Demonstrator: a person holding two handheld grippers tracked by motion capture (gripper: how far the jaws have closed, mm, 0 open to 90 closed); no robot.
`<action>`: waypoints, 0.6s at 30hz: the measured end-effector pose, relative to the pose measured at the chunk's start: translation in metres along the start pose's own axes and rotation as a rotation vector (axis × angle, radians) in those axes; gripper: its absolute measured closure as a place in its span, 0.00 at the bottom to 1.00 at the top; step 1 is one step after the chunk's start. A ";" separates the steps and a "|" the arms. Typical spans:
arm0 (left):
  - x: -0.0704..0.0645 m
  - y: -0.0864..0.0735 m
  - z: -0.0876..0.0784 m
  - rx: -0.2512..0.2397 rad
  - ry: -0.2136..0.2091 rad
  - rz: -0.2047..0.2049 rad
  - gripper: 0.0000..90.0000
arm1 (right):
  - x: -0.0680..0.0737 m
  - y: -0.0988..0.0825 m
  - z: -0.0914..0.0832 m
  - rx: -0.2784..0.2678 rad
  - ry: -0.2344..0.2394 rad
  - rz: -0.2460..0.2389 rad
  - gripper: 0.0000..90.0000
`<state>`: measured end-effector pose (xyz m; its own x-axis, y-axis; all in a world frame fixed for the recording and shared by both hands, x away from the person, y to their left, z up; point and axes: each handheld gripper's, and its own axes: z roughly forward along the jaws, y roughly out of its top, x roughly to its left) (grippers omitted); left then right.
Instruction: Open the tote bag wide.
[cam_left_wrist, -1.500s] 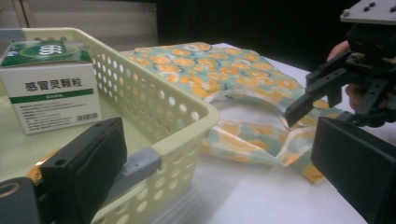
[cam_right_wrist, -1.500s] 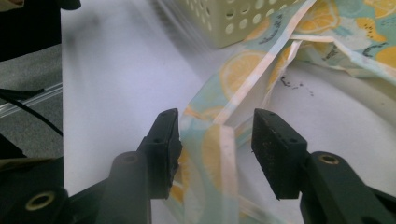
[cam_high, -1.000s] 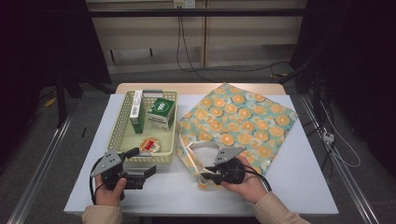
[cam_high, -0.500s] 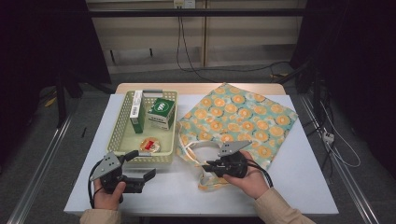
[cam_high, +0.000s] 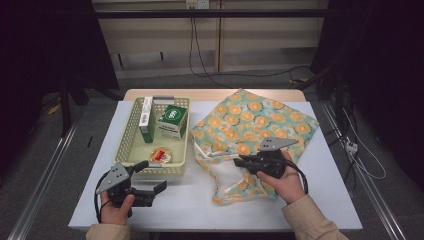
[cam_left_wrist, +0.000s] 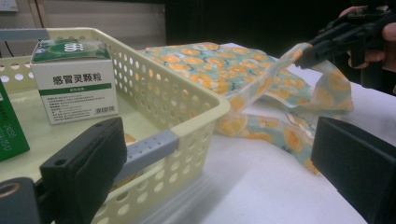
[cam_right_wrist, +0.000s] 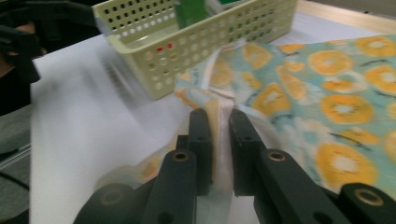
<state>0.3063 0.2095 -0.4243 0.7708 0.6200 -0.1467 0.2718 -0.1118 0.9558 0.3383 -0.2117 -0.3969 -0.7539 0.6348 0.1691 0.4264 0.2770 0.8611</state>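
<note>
The right tongs (cam_high: 239, 161) are clamped on a strap of the orange-print fabric bag (cam_high: 252, 125), the band pinched between the two black jaws and lifted off the white worktop (cam_high: 310, 200). In the right gripper view the pale strap (cam_right_wrist: 215, 126) runs up between the nearly closed jaws, with the bag's cloth spreading away to the right. The bag lies flat on the right half of the worktop, its near edge crumpled and its left edge just beside the yellow perforated basket (cam_high: 131, 135). The left tongs (cam_high: 154, 176) stand wide with nothing between the jaws, low at the basket's near corner. In the left gripper view one jaw sits by the basket's grey handle (cam_left_wrist: 149, 150). Inside the basket are a green-and-white medicine box (cam_high: 173, 120), a narrow upright box (cam_high: 146, 119) and a small round packet (cam_high: 161, 155).
</note>
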 end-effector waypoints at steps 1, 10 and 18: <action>0.000 0.000 0.000 0.001 -0.002 0.002 0.04 | -0.004 0.000 -0.003 -0.008 -0.013 0.006 0.91; -0.001 0.000 0.001 0.006 -0.005 0.003 0.04 | -0.045 -0.016 -0.020 -0.020 -0.151 0.085 0.91; -0.002 0.000 0.004 0.008 -0.009 0.005 0.04 | -0.059 -0.026 -0.021 0.000 -0.189 0.099 0.91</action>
<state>0.3072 0.2057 -0.4248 0.7770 0.6127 -0.1446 0.2729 -0.1208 0.9544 0.3616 -0.2716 -0.4188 -0.6009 0.7831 0.1599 0.4937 0.2064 0.8448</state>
